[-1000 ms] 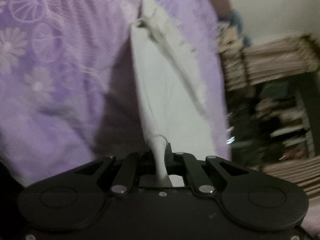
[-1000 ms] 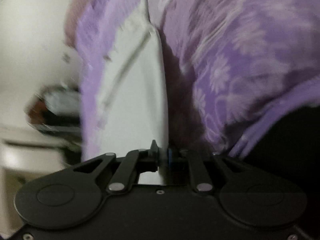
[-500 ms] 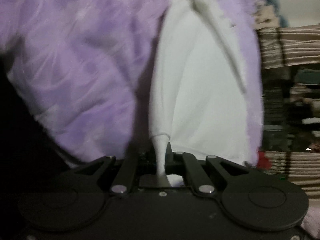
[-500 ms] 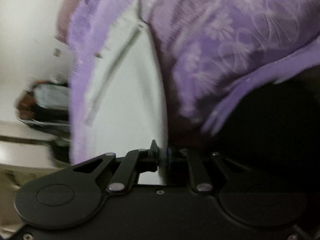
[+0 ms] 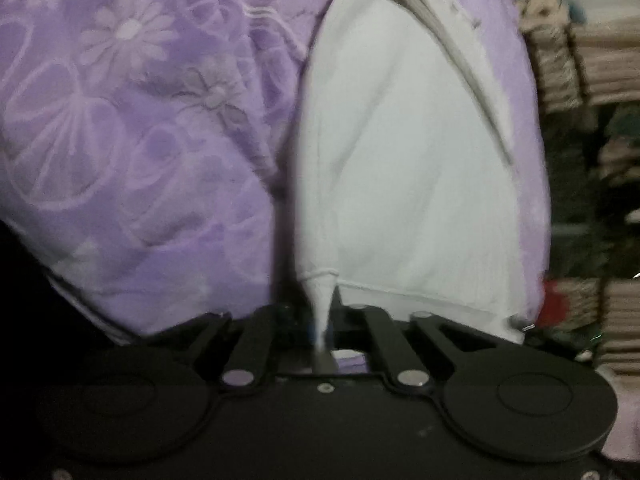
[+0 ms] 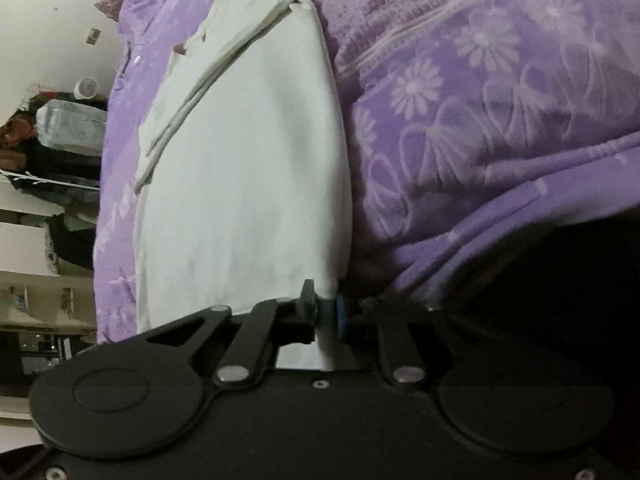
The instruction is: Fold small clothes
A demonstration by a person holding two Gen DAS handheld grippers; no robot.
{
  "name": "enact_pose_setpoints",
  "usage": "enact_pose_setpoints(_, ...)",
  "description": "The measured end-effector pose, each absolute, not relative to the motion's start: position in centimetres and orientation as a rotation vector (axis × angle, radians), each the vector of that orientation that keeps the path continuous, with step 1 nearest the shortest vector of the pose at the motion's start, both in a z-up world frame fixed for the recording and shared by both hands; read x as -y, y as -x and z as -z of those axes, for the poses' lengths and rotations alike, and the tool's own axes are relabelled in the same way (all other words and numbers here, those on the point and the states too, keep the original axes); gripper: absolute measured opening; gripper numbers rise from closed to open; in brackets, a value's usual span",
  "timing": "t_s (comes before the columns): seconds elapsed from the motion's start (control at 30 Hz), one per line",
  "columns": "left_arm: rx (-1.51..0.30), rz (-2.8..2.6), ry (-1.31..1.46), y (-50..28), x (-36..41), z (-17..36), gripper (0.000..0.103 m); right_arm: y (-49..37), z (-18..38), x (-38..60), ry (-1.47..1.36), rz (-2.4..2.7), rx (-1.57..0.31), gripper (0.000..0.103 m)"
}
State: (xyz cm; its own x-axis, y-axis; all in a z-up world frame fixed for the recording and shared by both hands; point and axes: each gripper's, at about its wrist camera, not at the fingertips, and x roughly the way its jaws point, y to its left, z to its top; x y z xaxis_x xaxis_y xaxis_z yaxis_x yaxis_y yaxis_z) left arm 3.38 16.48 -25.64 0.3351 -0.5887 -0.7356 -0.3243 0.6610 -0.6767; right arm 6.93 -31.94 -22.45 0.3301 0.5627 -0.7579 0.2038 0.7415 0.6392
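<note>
A small white garment [image 5: 408, 160] lies over a purple flowered blanket [image 5: 132, 120]. My left gripper [image 5: 320, 320] is shut on a pinched corner of the garment, which rises from the jaws as a narrow cone. In the right wrist view the same white garment [image 6: 248, 168] stretches away from my right gripper [image 6: 326, 312], which is shut on its near edge. A folded hem or strap [image 6: 216, 68] shows at the garment's far end. The cloth is held taut between both grippers.
The purple blanket [image 6: 480, 100] covers the bed. Stacked striped textiles and shelves [image 5: 592, 72] stand to the right in the left wrist view. A cluttered shelf with bags [image 6: 60, 132] and a white wall [image 6: 48, 8] show at left in the right wrist view.
Both grippers have kept their hold on the white garment while moving it over the blanket. More of the garment's flat face now shows, and the views are steadier.
</note>
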Motion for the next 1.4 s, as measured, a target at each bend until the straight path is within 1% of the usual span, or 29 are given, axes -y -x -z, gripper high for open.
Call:
enact_pose_setpoints(0.17, -1.210, 0.232, 0.946, -3.0, -17.5, 24.5, 0.001, -5.1, 21.3, 33.4, -0.829, -0.294, -1.206, 0.006)
enact_pose_setpoints(0.3, -1.142, 0.259, 0.970, -3.2, -18.0, 21.8, 0.001, -5.0, 19.9, 33.6, -0.906, -0.301, -1.145, 0.006)
enact_pose_setpoints(0.47, -1.014, 0.325, 0.908, -6.3, -18.1, 17.1, 0.001, -6.5, 16.7, 32.9, -0.874, -0.338, -1.069, 0.006)
enact_pose_setpoints(0.6, -0.947, 0.328, 0.924, -9.2, -18.8, 16.1, 0.001, -8.5, 15.5, 33.3, -0.885, -0.353, -1.007, 0.006)
enact_pose_setpoints(0.9, -0.839, 0.314, 0.987, -15.9, -20.3, 16.7, 0.001, -15.3, 15.3, 33.1, -0.944, -0.374, -0.865, 0.006)
enact_pose_setpoints(1.27, -0.819, 0.266, 1.008, -24.6, -22.4, 19.2, 0.001, -26.1, 17.9, 32.1, -0.993, -0.373, -0.836, 0.006)
enact_pose_setpoints(1.4, -0.871, 0.227, 1.040, -27.1, -23.0, 22.3, 0.001, -29.0, 19.8, 32.3, -1.002, -0.339, -0.861, 0.006)
